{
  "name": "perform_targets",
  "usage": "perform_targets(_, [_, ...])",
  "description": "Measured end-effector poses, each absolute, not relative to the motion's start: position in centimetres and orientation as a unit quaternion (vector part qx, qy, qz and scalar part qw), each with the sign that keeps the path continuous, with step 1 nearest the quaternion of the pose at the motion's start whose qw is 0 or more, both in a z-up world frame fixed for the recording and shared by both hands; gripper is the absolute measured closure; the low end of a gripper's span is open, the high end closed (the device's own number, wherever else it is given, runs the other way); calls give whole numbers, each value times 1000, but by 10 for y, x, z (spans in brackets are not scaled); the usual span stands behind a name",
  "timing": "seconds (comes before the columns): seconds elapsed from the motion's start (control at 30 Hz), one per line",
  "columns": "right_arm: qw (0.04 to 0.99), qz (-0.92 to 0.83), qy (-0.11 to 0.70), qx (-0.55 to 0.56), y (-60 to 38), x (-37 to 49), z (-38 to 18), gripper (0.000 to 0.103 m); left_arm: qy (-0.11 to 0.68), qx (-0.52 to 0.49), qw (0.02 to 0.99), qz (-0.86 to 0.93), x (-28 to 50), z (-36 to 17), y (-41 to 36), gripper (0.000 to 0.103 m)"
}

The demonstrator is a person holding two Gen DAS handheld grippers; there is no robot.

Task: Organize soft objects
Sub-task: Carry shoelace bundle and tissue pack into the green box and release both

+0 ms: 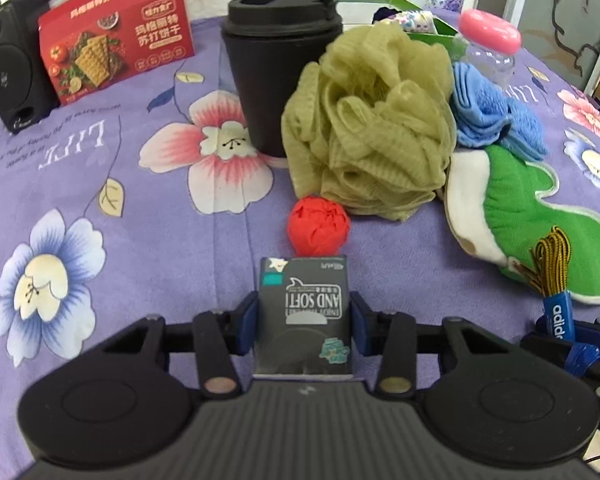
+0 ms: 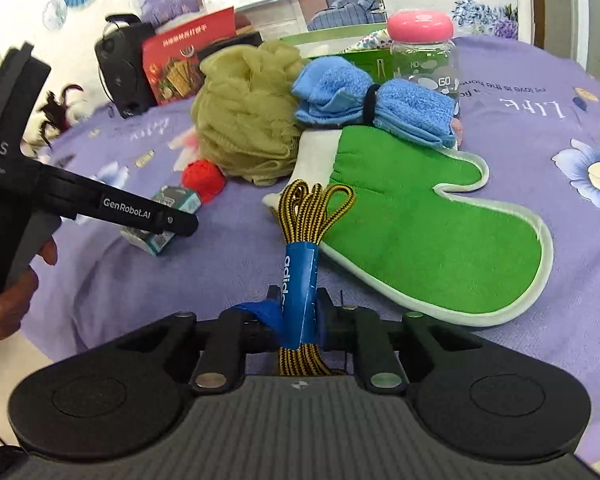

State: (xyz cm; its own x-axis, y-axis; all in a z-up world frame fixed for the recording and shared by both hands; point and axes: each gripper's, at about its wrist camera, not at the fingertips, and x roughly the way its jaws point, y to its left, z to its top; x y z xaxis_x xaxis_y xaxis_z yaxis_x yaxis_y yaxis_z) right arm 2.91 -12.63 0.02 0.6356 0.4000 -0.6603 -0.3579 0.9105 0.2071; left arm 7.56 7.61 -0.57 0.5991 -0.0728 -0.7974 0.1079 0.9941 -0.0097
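We hold two grippers over a purple floral bedspread (image 1: pixel 100 168). Our left gripper (image 1: pixel 305 316) is clamped on a dark tissue pack (image 1: pixel 305 312) that stands just short of a small red ball (image 1: pixel 318 226). Our right gripper (image 2: pixel 298 304) is closed on the blue band of a bundle of yellow-and-black shoelaces (image 2: pixel 312 212), whose loops lie on a green mitt (image 2: pixel 432 236). Behind sit an olive bath pouf (image 1: pixel 368 120), a folded blue cloth (image 1: pixel 488 112) and a green box (image 2: pixel 364 60), probably the bin, though its inside is barely visible. Risks as we judge them: the laces may slide out of the slick band when lifted, their loops may drag the mitt, and the tissue pack may nudge the ball or the black cup (image 1: pixel 276 72).
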Motion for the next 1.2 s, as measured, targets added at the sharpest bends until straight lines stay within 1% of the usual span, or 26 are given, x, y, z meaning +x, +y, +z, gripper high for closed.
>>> perform_targets(0.13, [908, 241, 340, 49, -133, 31, 27, 103, 440, -17, 895, -68, 74, 15, 84, 59])
perform_targets(0.3, [920, 266, 283, 45, -144, 61, 67, 103, 392, -19, 917, -78, 86, 64, 83, 59])
perform_targets(0.4, [929, 279, 245, 16, -149, 96, 96, 103, 364, -21, 927, -87, 110, 98, 84, 58])
perform_targets(0.47, [937, 278, 214, -6, -152, 128, 121, 103, 345, -17, 935, -81, 135, 123, 85, 58])
perform_targets(0.57, [943, 271, 188, -33, -150, 182, 153, 103, 325, -7, 943, -71, 178, 153, 81, 58])
perform_targets(0.7, [937, 271, 215, -57, -140, 258, 165, 103, 322, 8, 945, -61, 246, 174, 75, 58])
perform_targets(0.83, [924, 265, 270, -60, -134, 329, 151, 103, 342, 31, 938, -46, 305, 167, 60, 58])
perform_targets(0.87, [919, 267, 284, -59, -133, 342, 144, 102, 350, 36, 935, -41, 318, 160, 57, 58])
perform_targets(0.9, [912, 271, 302, -56, -132, 355, 136, 96, 362, 41, 931, -30, 331, 153, 55, 58])
perform_targets(0.93, [907, 272, 317, -46, -132, 367, 129, 96, 372, 48, 927, -26, 342, 145, 53, 57])
perform_targets(0.97, [904, 270, 329, -36, -133, 376, 123, 95, 379, 56, 924, -22, 351, 137, 51, 43])
perform_targets(1.0, [902, 267, 339, -27, -134, 383, 120, 94, 386, 59, 921, -14, 358, 130, 50, 22])
perform_targets(1.03, [902, 263, 342, -22, -134, 387, 118, 92, 386, 59, 920, -8, 361, 126, 50, 19])
perform_targets(1.13, [904, 256, 342, -32, -136, 388, 119, 88, 382, 58, 922, -13, 360, 123, 51, 20])
perform_targets(1.2, [907, 246, 340, -31, -139, 388, 122, 86, 376, 59, 925, -11, 356, 125, 52, 18])
